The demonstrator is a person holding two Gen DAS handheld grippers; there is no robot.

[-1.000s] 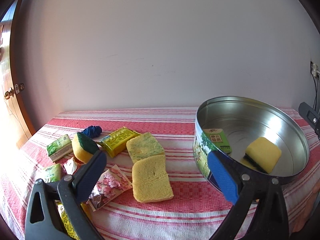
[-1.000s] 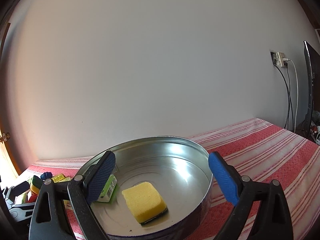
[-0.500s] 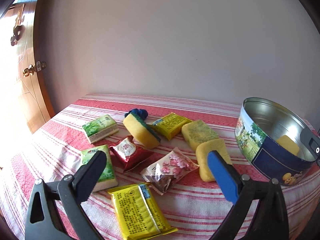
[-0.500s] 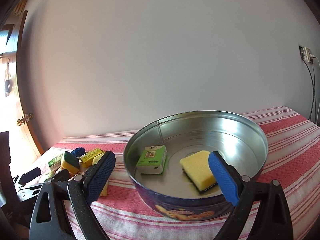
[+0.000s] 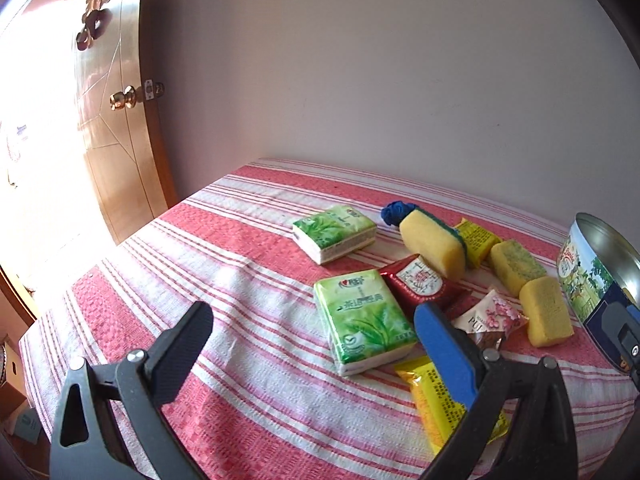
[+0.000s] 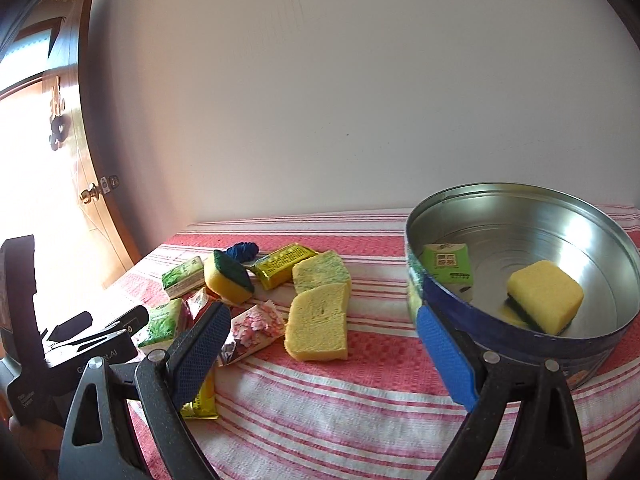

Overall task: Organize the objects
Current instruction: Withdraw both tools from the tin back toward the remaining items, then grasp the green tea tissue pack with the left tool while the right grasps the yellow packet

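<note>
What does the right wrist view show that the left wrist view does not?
Only the right wrist view looks into the round metal tin: a small green tissue pack and a yellow sponge with a dark scrub side lie inside. It also shows the left hand-held gripper from the side.

Only the left wrist view shows the red snack packet fully, and the tin's printed outer wall.

Both show the striped tablecloth, the plain yellow sponge, the flowered packet and the blue yarn ball. Both hand-held grippers are open and empty.

Sponge in tin, packets left
</note>
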